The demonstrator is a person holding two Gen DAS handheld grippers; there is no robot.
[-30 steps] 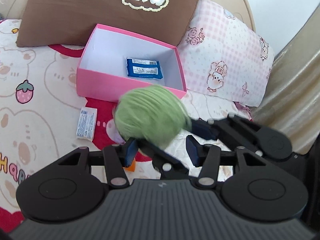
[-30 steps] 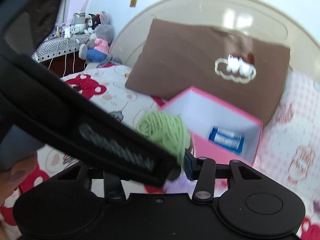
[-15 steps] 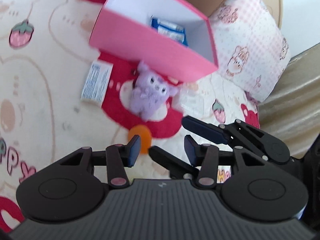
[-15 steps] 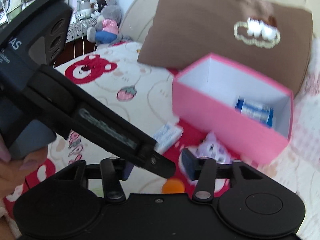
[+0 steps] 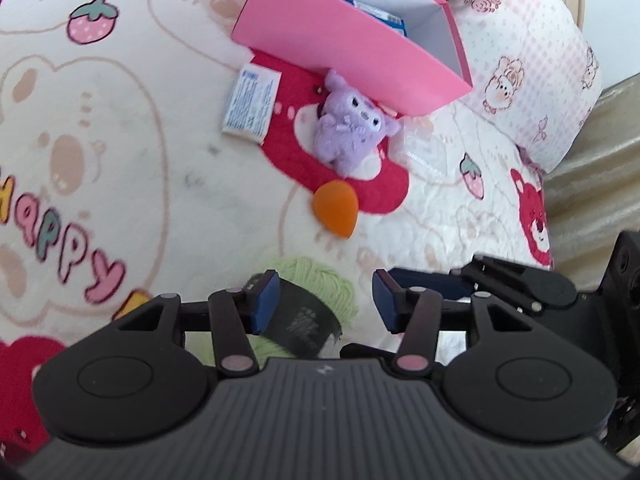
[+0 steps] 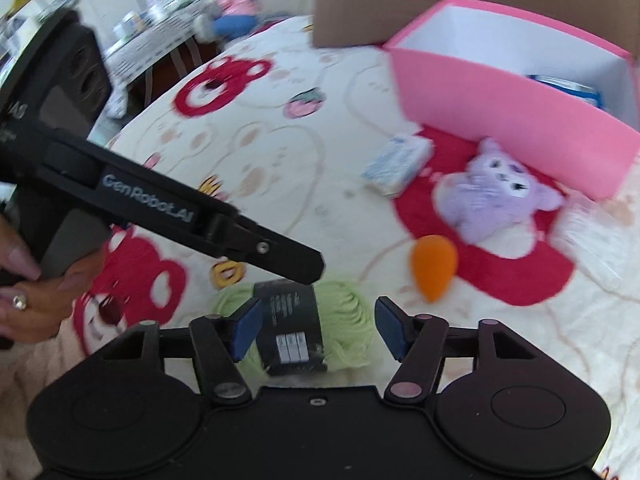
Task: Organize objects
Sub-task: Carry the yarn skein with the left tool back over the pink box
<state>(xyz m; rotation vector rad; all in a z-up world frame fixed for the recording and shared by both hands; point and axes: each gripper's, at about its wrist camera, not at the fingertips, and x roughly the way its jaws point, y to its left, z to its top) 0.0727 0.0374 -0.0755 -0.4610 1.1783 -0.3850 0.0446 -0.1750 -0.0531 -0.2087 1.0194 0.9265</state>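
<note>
Yarn, a pale green ball with a black paper band (image 6: 304, 320), is seen lying on the cartoon-printed bedspread (image 5: 120, 160), between the blue pads of the right gripper (image 6: 316, 328), whose jaws are opening and not pressing it. The left gripper (image 5: 326, 300) is likewise opening, nothing gripped (the ball lies partly behind its left pad). Beyond, an orange teardrop sponge (image 5: 335, 208), a purple plush toy (image 5: 348, 128) and a white packet (image 5: 251, 103) are found near the open pink cardboard box (image 5: 340, 36).

Pink box (image 5: 340, 36), purple plush (image 5: 348, 132), orange sponge (image 5: 335, 208), green yarn (image 6: 344, 320) w/ blk label
</note>
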